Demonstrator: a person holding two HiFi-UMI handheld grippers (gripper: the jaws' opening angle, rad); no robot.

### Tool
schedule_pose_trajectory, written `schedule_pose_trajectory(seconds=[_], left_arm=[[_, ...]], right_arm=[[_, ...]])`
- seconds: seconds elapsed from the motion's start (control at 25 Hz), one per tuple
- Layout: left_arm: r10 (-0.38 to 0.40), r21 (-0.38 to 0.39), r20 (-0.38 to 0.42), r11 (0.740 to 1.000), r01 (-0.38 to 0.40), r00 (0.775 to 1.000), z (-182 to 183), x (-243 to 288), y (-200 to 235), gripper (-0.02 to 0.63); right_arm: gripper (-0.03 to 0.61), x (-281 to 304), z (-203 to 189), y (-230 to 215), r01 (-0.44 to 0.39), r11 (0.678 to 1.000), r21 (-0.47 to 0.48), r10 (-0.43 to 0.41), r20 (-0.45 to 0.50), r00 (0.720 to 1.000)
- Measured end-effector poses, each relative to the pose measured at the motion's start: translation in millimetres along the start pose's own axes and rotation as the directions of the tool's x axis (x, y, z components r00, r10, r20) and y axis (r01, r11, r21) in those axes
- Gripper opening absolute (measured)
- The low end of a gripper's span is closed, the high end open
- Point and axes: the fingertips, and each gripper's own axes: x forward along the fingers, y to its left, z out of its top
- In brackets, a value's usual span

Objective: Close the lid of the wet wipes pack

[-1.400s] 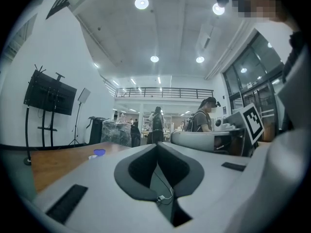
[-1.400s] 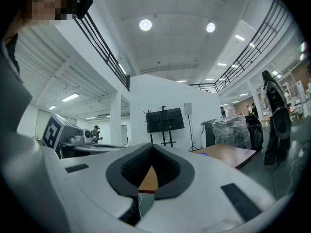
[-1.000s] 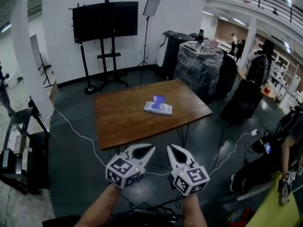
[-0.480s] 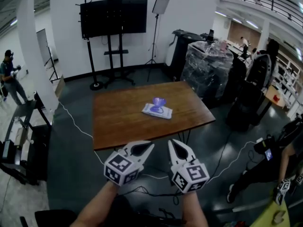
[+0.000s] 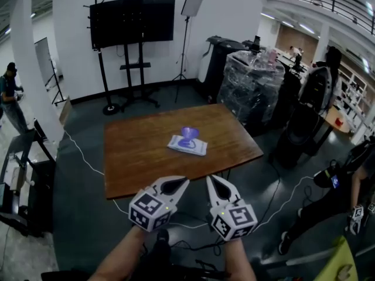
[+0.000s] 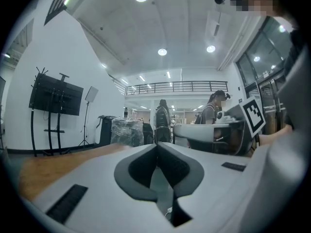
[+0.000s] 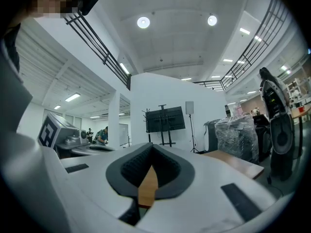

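On the tabletop, head view: pack [image 5: 187, 146] lies flat near the middle of the tabletop [image 5: 135, 157], with its lid [image 5: 188, 134] standing up, open.
Pack, handling: probably light, soft and crinkly, so it is likely to slide or dent under a hard push. The lid looks like a thin, stiff hinged flap.
Where to take it: press the lid's free upper edge down toward the pack. A second tip on the pack's flat end could stop it from skidding.
Head view, left hand-held gripper [image 5: 185, 182]: held off the near edge of the tabletop, its tips pointing toward the pack and well apart from it.
Head view, right hand-held gripper [image 5: 210, 180]: just beside the left one, also short of the tabletop, with the pack ahead between the two.
Left gripper view: left hand-held gripper [image 6: 156, 144] has its jaws together with nothing in them. The tabletop [image 6: 58, 161] shows at the left, and no pack is in sight.
Right gripper view: right hand-held gripper [image 7: 151, 146] is closed and empty. The tabletop [image 7: 233, 160] shows at the right, and the pack is not seen.
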Motion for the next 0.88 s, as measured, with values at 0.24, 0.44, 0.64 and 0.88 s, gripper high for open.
schedule_pose_trajectory(seconds=[0.24, 0.44, 0.64, 0.88], left_arm=[[-0.030, -0.014, 0.003, 0.999, 0.030, 1.000, -2.4, 38.2, 43.3, 0.002], [-0.070, -0.051, 0.001, 0.996, 0.070, 0.998, -2.8, 62.8, 80.5, 0.000], [-0.096, -0.071, -0.009, 0.993, 0.095, 0.995, -7.3, 87.3, 122.4, 0.000], [-0.129, -0.085, -0.019, 0.988, 0.127, 0.992, -13.4, 109.7, 156.6, 0.000]], right_arm=[[0.005, 49.1, -4.0, -22.3, 0.016, 1.000, -0.015, -0.017, -0.027, 0.999], [0.005, 89.0, -6.3, -39.5, 0.060, 0.998, -0.020, -0.061, -0.056, 0.997], [0.005, 129.7, -8.7, -60.5, 0.098, 0.995, -0.031, -0.100, -0.069, 0.993], [0.005, 170.5, -6.3, -81.5, 0.145, 0.989, -0.018, -0.146, -0.054, 0.988]])
